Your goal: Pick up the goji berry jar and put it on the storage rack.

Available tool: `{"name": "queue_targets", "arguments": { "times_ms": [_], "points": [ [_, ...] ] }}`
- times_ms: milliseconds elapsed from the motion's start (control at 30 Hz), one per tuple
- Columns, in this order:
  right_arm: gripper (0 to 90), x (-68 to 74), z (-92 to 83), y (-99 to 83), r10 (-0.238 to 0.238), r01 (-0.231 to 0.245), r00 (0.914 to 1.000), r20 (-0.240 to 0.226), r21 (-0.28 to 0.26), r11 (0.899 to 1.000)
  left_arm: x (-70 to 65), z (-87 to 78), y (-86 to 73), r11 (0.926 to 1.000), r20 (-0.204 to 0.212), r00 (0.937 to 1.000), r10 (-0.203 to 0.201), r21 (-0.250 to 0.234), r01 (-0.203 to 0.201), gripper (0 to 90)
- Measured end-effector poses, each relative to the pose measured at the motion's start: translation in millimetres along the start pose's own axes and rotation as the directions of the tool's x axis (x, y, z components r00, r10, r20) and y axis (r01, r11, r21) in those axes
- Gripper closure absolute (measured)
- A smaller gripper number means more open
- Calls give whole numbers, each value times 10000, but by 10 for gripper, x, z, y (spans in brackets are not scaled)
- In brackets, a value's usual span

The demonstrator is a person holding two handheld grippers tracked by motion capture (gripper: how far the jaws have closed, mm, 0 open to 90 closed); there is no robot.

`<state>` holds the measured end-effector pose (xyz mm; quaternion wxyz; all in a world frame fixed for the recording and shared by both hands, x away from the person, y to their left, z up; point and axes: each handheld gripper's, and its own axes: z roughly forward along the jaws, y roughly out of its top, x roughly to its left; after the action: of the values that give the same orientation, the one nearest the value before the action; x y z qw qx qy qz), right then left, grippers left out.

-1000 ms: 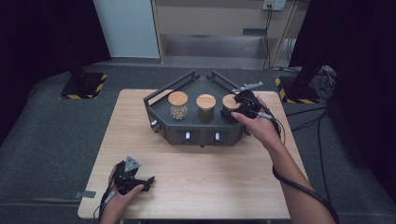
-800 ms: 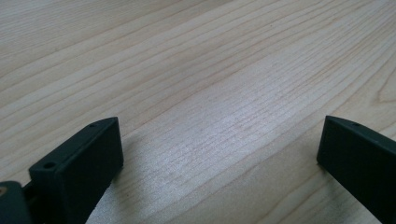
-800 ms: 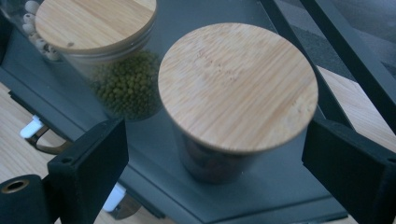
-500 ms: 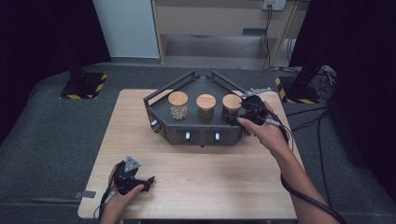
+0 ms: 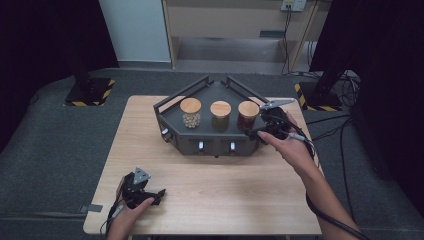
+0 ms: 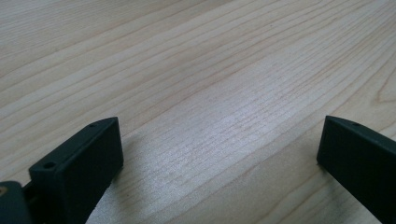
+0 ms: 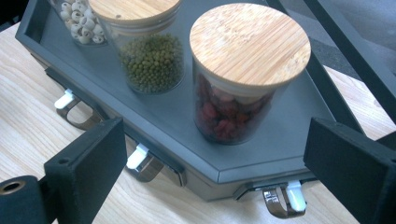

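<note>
A dark grey tray point(image 5: 215, 146) at the table's far middle carries three wooden-lidded jars: white beans point(image 5: 190, 113), green beans point(image 5: 220, 115) and red beans point(image 5: 248, 115). My right gripper point(image 5: 258, 131) hovers at the tray's right front corner, pointing at the red-bean jar point(image 7: 247, 79). In the right gripper view my right gripper point(image 7: 215, 140) is open; its jaws have just been opening. They hold nothing, and the jar stands a little beyond the fingertips. My left gripper point(image 5: 151, 194) rests at the table's front left. My left gripper point(image 6: 219, 135) stands open over bare wood.
The tray has a raised rim point(image 7: 275, 165) and black rails point(image 5: 185, 92) at its back. Small metal latches with white tabs point(image 7: 140, 161) line its front wall. The green-bean jar point(image 7: 152, 56) and white-bean jar point(image 7: 79, 23) stand left of the red one. Wooden tabletop point(image 5: 225, 190) lies in front.
My right gripper has drawn back from the red-bean jar, moving right and toward the person off the tray's corner. The left gripper has stayed put.
</note>
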<state>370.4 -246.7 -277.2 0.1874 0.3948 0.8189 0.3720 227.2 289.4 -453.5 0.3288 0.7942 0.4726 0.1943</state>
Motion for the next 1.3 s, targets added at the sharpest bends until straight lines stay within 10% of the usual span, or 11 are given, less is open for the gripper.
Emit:
{"name": "queue_targets", "arguments": {
  "times_ms": [1300],
  "points": [
    [53,104,-72,-705,377,-380,9992,-137,-240,9990,0,0,0,10000,-1,10000,0,-2,0,0]
  ]
}}
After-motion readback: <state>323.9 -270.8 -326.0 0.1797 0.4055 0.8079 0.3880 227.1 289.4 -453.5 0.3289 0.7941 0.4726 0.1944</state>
